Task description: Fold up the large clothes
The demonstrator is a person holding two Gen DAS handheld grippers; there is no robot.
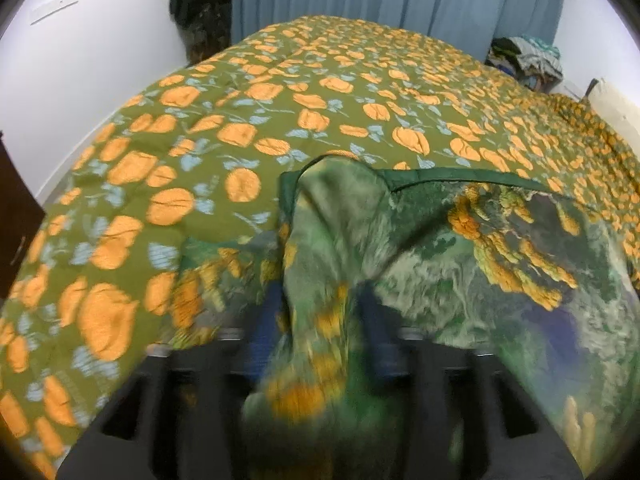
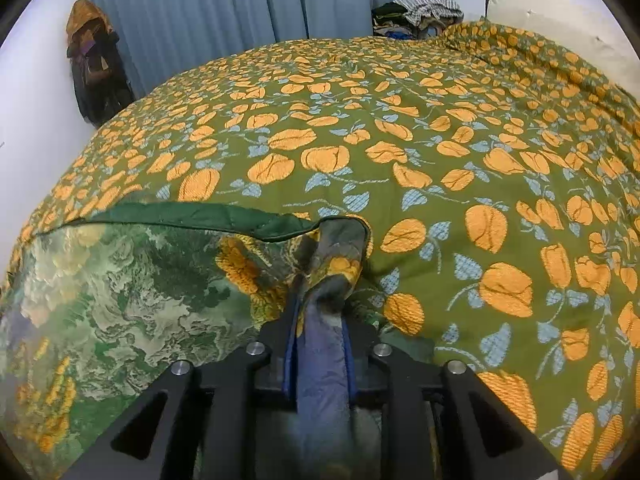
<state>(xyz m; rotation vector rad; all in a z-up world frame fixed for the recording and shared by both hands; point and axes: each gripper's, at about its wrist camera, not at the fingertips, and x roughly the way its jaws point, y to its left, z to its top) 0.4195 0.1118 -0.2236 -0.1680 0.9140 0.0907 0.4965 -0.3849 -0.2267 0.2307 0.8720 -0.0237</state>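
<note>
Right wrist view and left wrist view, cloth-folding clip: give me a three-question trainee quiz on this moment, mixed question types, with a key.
1. True or false: the right gripper has its jaws closed on a bunched corner of the green printed cloth.
2. What does the cloth lie on? A) bare floor B) bedspread with orange flowers C) wooden table
3. Fill in: behind the bed hangs a blue ____.

Key: 1 true; 2 B; 3 curtain. The left gripper has cloth between wider jaws; blur hides whether they press.
</note>
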